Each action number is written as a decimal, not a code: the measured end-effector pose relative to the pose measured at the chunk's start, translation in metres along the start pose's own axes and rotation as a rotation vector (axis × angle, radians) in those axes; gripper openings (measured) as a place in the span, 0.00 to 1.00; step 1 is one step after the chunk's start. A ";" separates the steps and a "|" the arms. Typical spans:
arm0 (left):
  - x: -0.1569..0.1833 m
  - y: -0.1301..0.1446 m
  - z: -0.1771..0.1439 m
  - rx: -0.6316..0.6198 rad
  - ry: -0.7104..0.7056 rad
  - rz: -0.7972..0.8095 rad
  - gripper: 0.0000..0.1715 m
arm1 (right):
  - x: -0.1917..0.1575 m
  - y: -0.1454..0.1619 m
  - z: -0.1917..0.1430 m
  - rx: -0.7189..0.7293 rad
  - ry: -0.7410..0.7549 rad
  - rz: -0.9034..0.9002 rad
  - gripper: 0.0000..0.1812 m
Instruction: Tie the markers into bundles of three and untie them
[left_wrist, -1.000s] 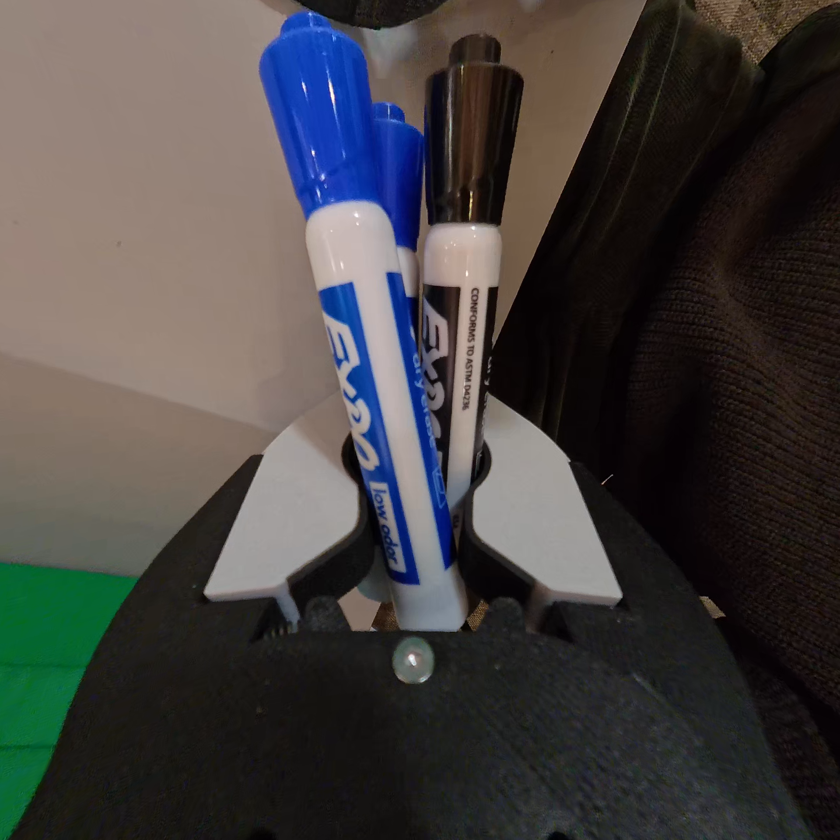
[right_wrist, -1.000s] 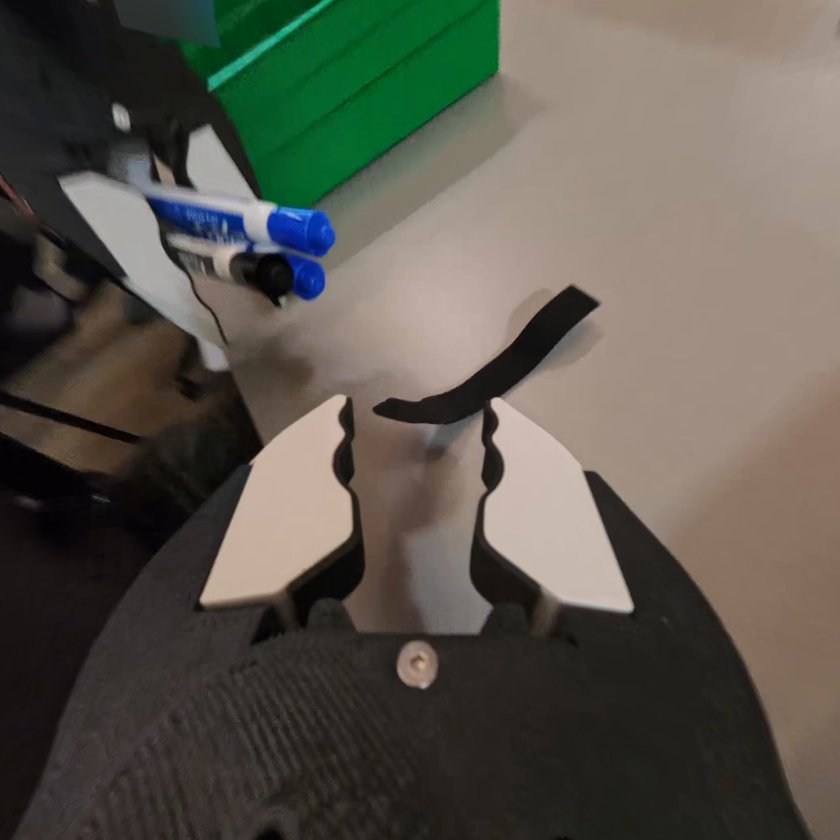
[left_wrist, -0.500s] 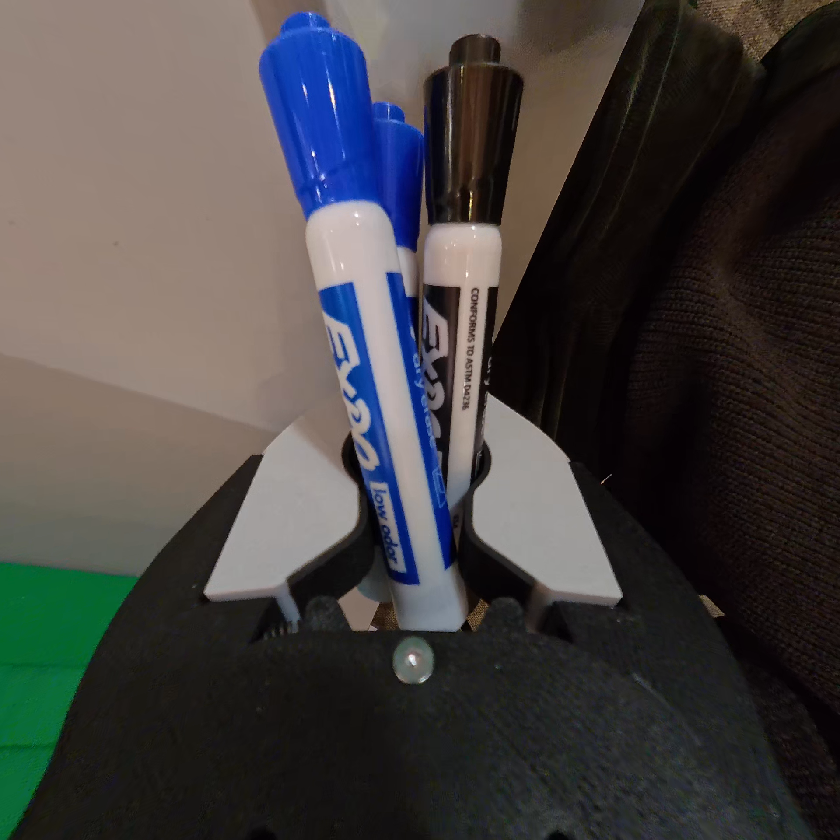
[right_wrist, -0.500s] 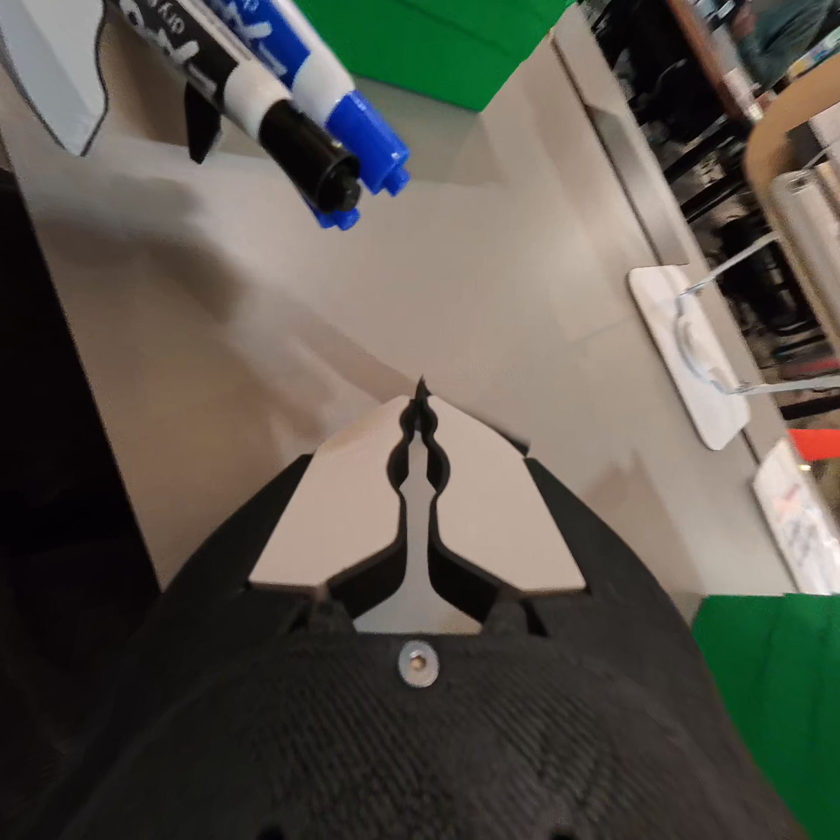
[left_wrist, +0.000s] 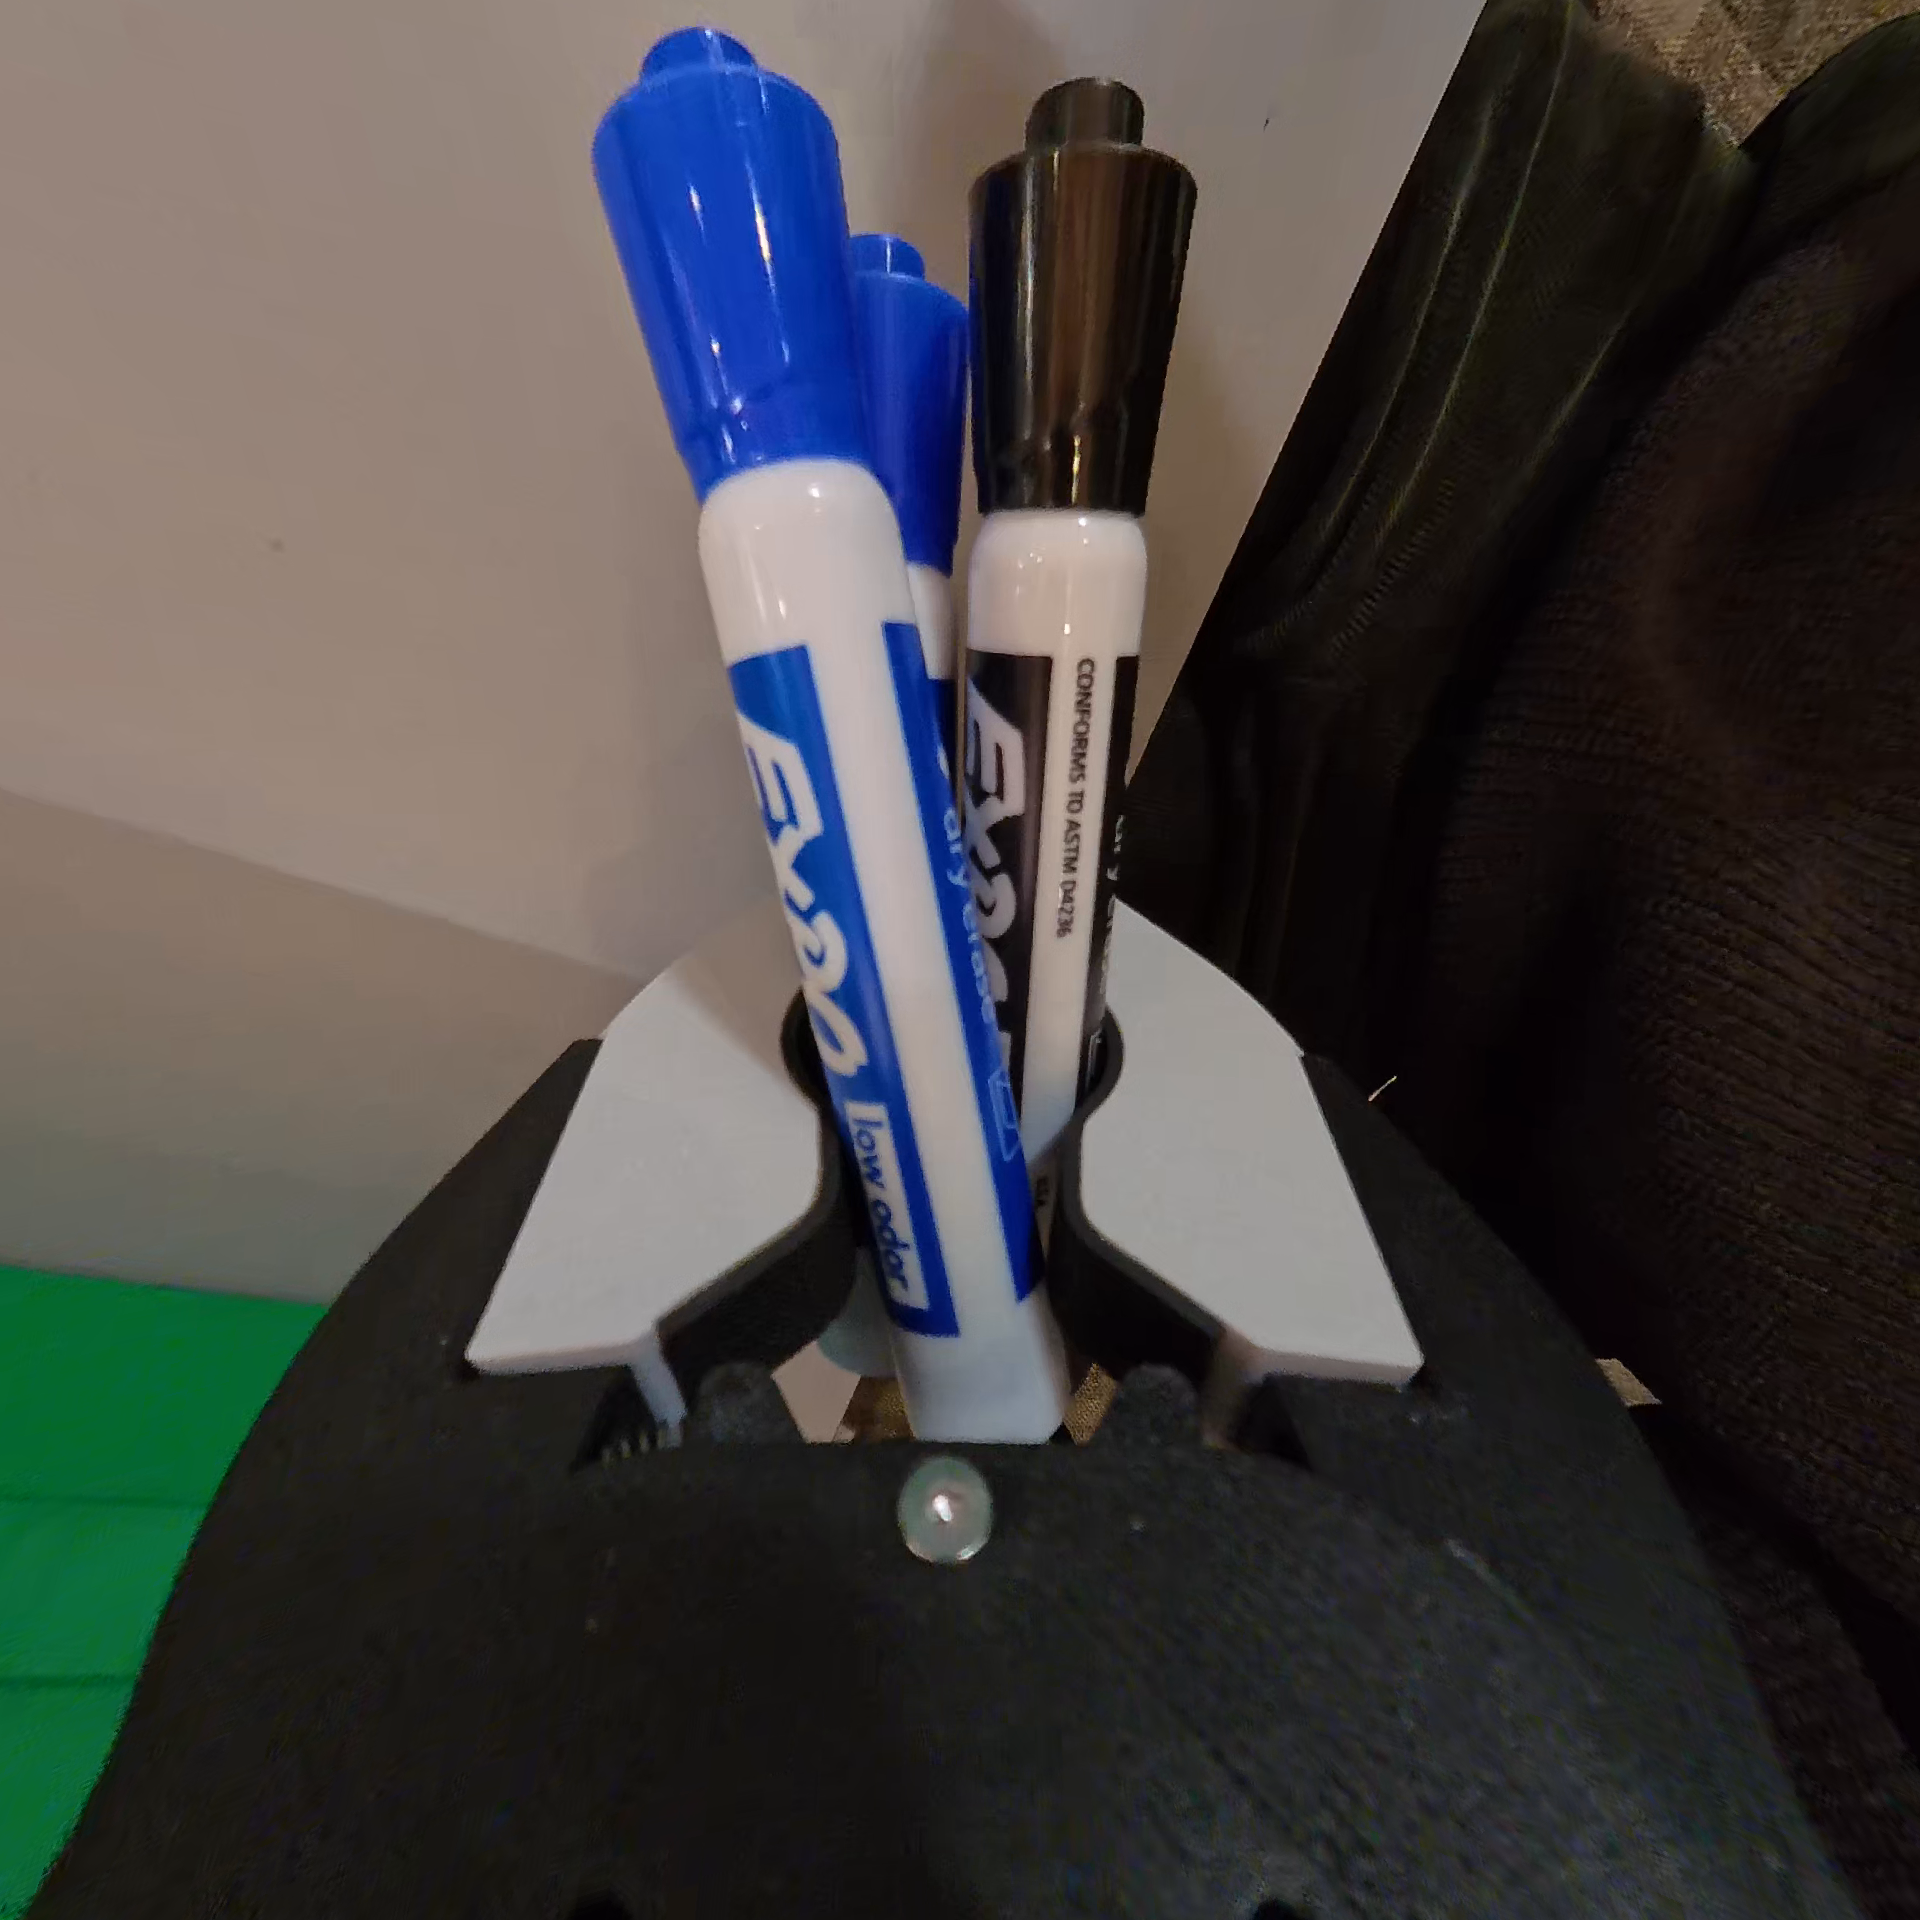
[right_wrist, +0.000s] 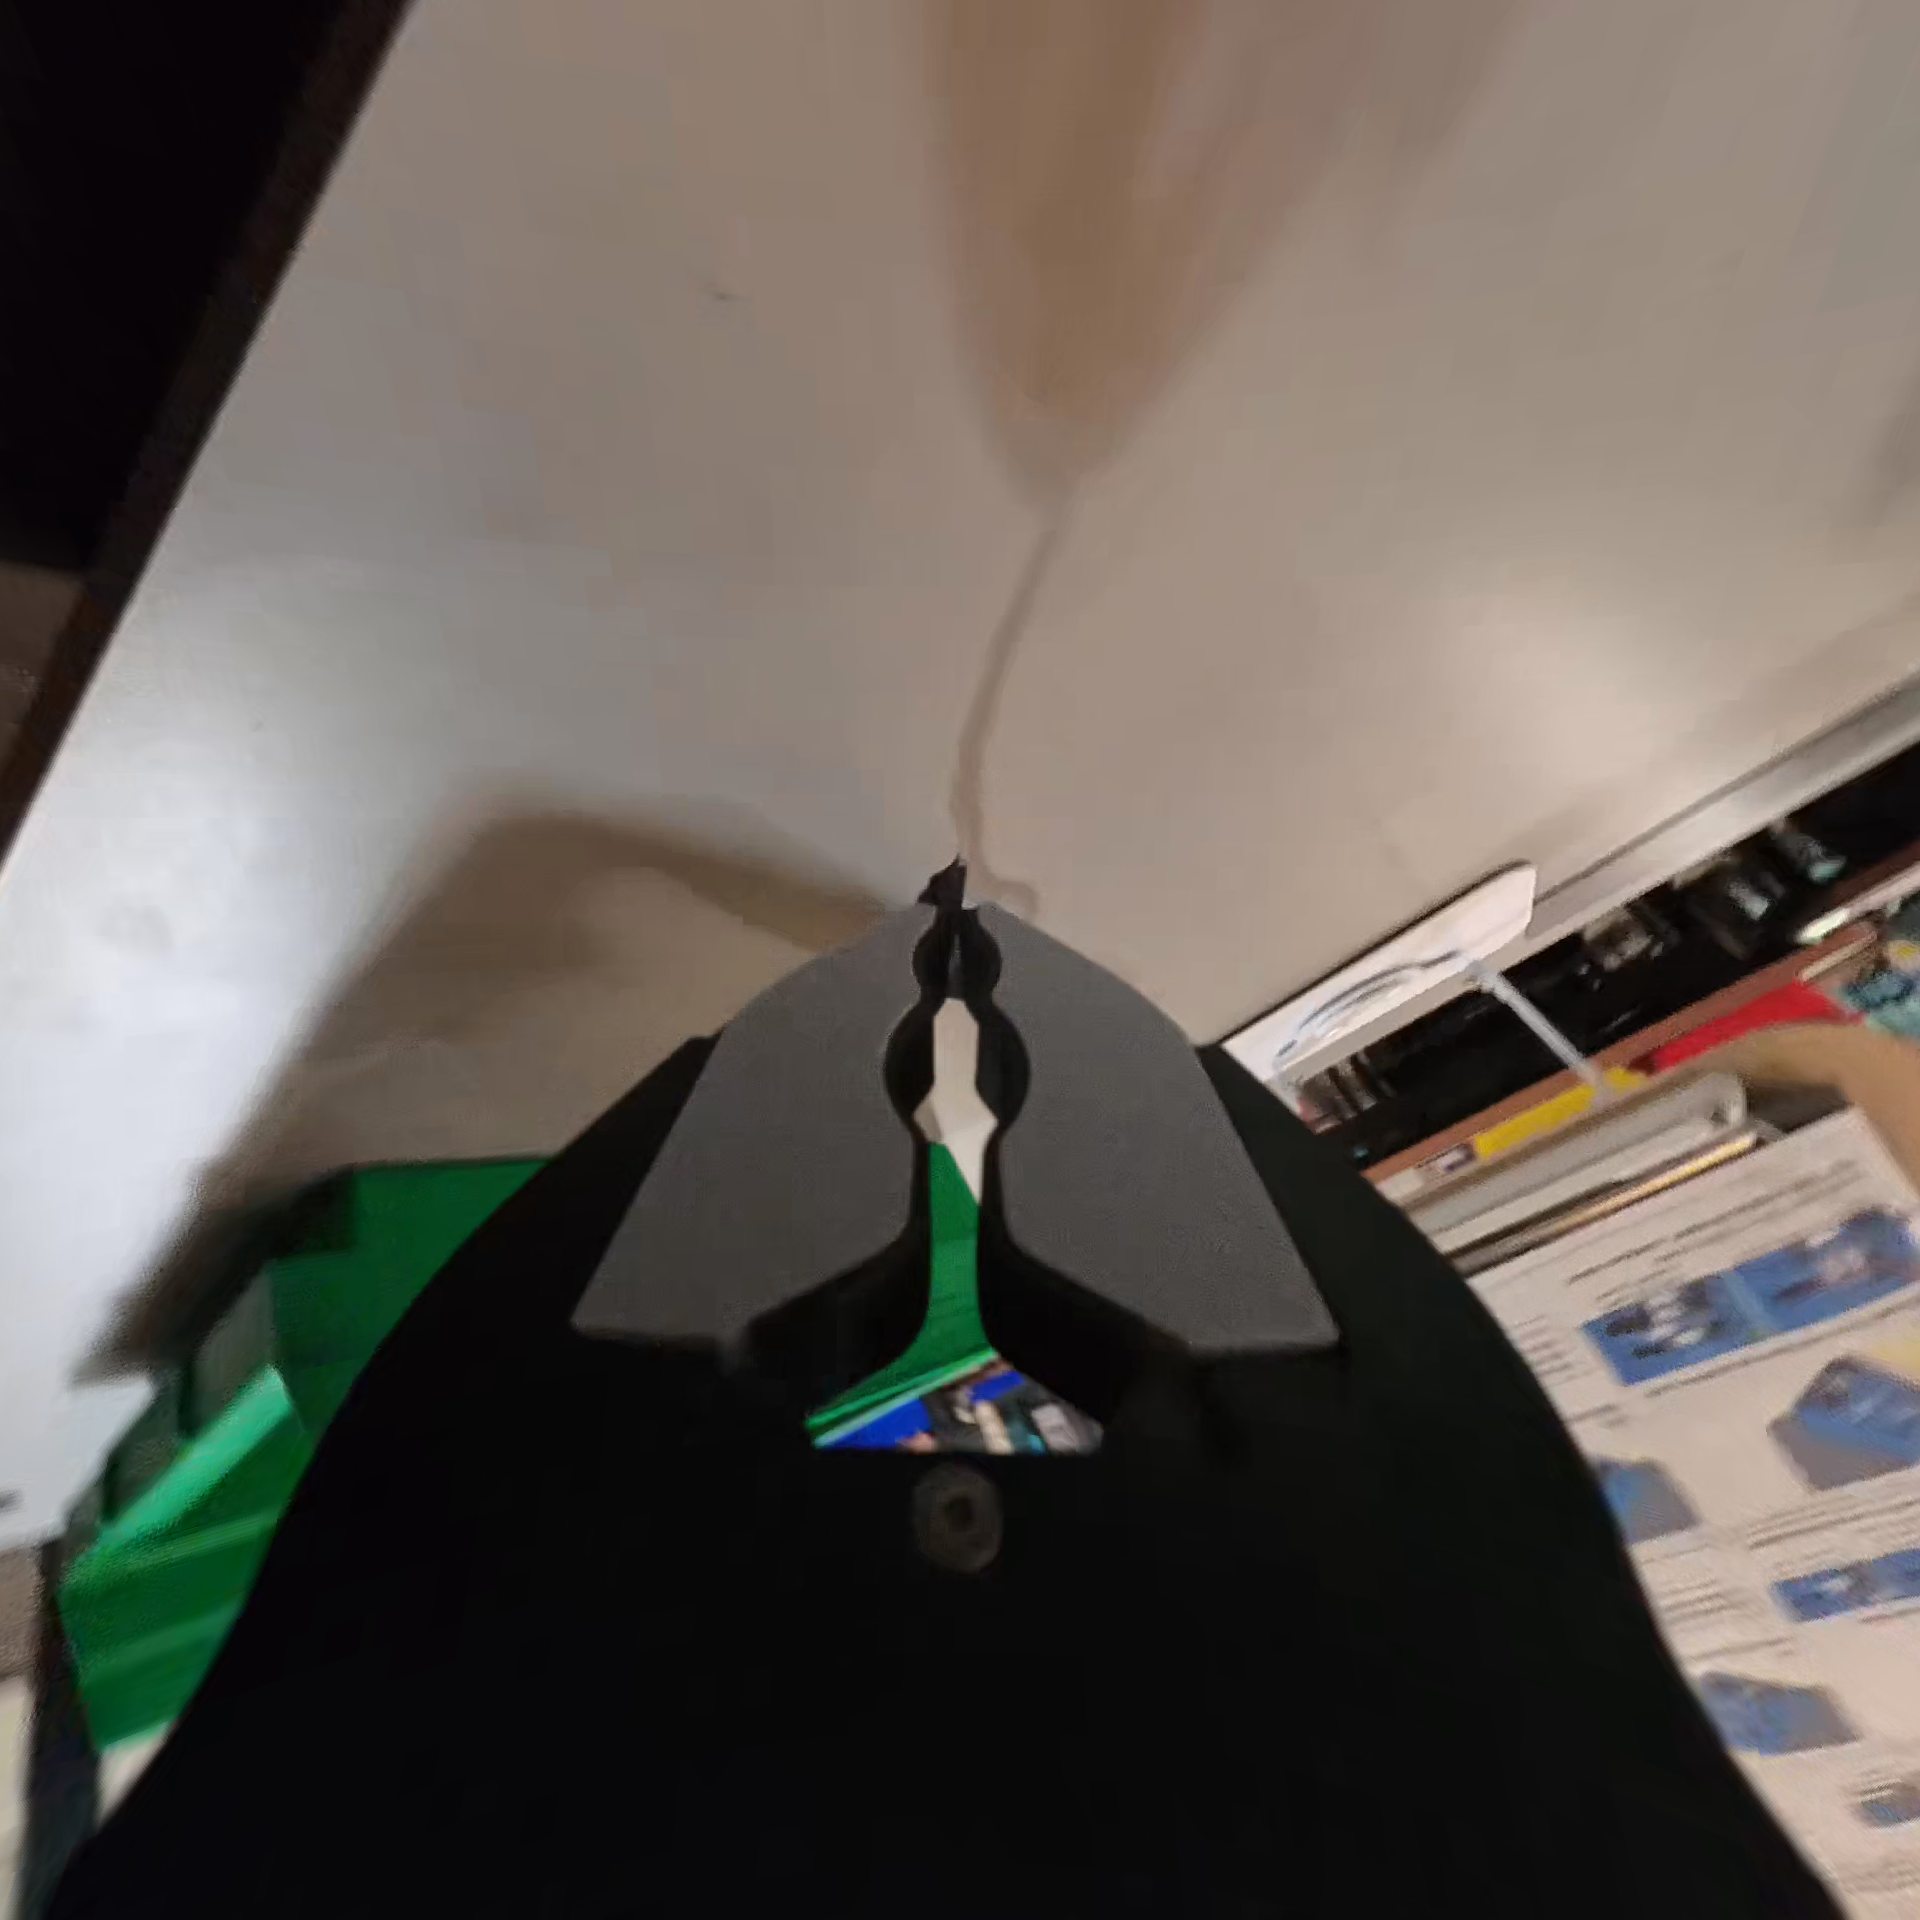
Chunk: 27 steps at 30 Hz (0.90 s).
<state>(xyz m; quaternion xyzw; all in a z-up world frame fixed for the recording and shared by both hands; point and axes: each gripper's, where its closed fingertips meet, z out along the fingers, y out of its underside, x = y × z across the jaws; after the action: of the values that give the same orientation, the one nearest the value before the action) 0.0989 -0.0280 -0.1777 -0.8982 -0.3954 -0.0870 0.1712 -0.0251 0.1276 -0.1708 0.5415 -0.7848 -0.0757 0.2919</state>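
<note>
Left gripper (left_wrist: 945, 1049) clamped on a bundle of three dry-erase markers, gripped low on the barrels in the round notch between the fingers. Long axes run roughly along the gripper's forward direction, caps pointing away from the camera, toward the top of the left wrist view. Front blue marker (left_wrist: 831, 831) leans slightly left at the cap end, its flat butt end sitting just above the gripper's body screw. Black marker (left_wrist: 1060, 665) stands to its right, nearly parallel, touching it low down. Second blue marker (left_wrist: 914, 416) sits behind and between the two, mostly hidden, only its cap and a strip of barrel showing. All three are off the surface, held over a pale tabletop (left_wrist: 312, 520). Dark knit garment (left_wrist: 1610, 727) fills the right side, close beside the black marker's cap. Green bin (left_wrist: 125, 1455) shows at lower left, below the gripper.

Right gripper (right_wrist: 954, 914) has its jaws pinched together at the tips, on a small black scrap (right_wrist: 948, 883) that pokes out just past them; too blurred to tell what it is. Gap farther back between the fingers holds nothing. Right wrist view is motion-blurred. Gripper is above the same pale tabletop (right_wrist: 623, 520), with the green bin (right_wrist: 187, 1558) at lower left and printed sheets with blue pictures (right_wrist: 1745, 1455) at lower right. White flat stand with a wire frame (right_wrist: 1434, 945) sits near the table's far edge, right of the tips.
</note>
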 end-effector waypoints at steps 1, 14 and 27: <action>0.000 0.000 0.000 0.000 0.000 0.001 0.26 | -0.002 -0.003 0.001 -0.018 -0.032 -0.051 0.01; -0.005 0.005 -0.001 0.012 0.018 -0.012 0.26 | 0.018 -0.049 0.012 0.138 0.001 -0.116 0.32; 0.000 0.002 0.000 0.006 0.015 -0.002 0.26 | 0.045 0.008 0.024 0.524 -0.283 0.737 0.51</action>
<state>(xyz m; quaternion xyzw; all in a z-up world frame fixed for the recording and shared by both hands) 0.1002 -0.0293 -0.1782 -0.8967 -0.3951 -0.0927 0.1769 -0.0556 0.0854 -0.1703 0.2669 -0.9493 0.1604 0.0432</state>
